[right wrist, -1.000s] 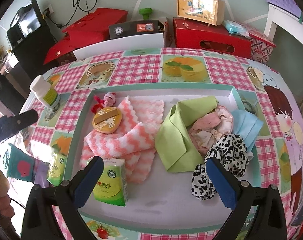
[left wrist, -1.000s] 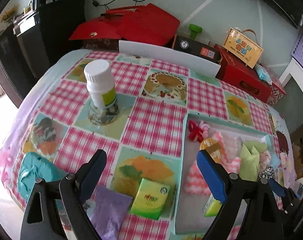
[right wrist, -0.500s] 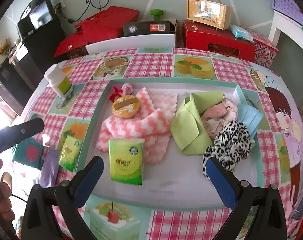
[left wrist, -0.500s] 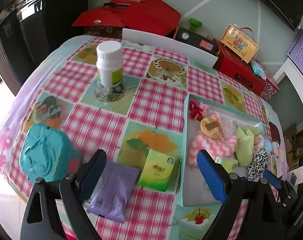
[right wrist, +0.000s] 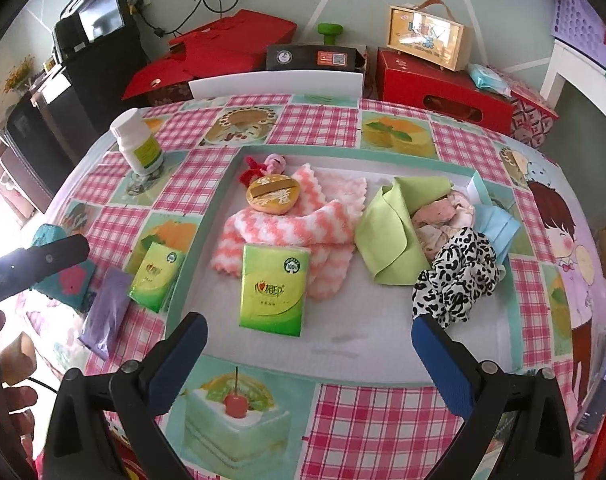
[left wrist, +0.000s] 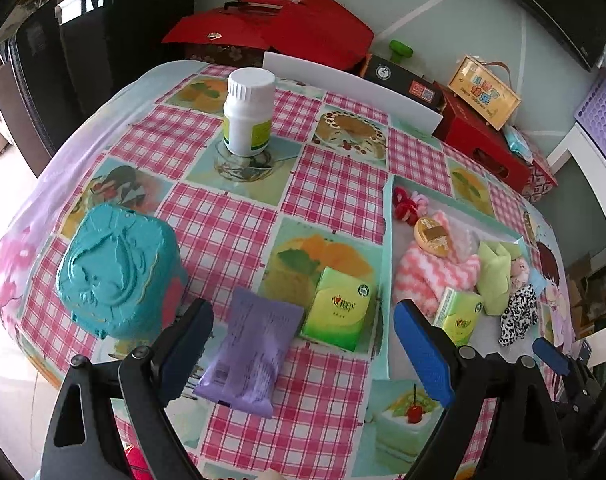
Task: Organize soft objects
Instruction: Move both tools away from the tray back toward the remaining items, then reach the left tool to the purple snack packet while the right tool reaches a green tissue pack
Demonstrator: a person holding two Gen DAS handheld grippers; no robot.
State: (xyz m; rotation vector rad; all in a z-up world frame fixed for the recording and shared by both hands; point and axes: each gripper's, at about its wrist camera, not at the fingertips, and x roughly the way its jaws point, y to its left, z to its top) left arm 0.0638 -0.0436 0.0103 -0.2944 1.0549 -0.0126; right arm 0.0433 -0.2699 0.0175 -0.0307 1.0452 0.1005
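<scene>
Both sets of fingers wide apart and empty: left gripper (left wrist: 303, 344) above the purple packet (left wrist: 251, 354) and green tissue pack (left wrist: 337, 309), both flat on the worktop (left wrist: 223, 224) just left of the tray (right wrist: 191, 264); right gripper (right wrist: 309, 354) over the tray's near edge. Likely next: lower straight over the purple packet, straddle its narrow width, close gently at mid-length. Keep clear of the teal box (left wrist: 117, 272) close on its left, then lift into bare tray floor near the second tissue pack (right wrist: 274, 290).

Purple packet (left wrist: 251, 356) and green tissue pack (left wrist: 337, 309) – flat, beside tray (right wrist: 207, 216)
</scene>
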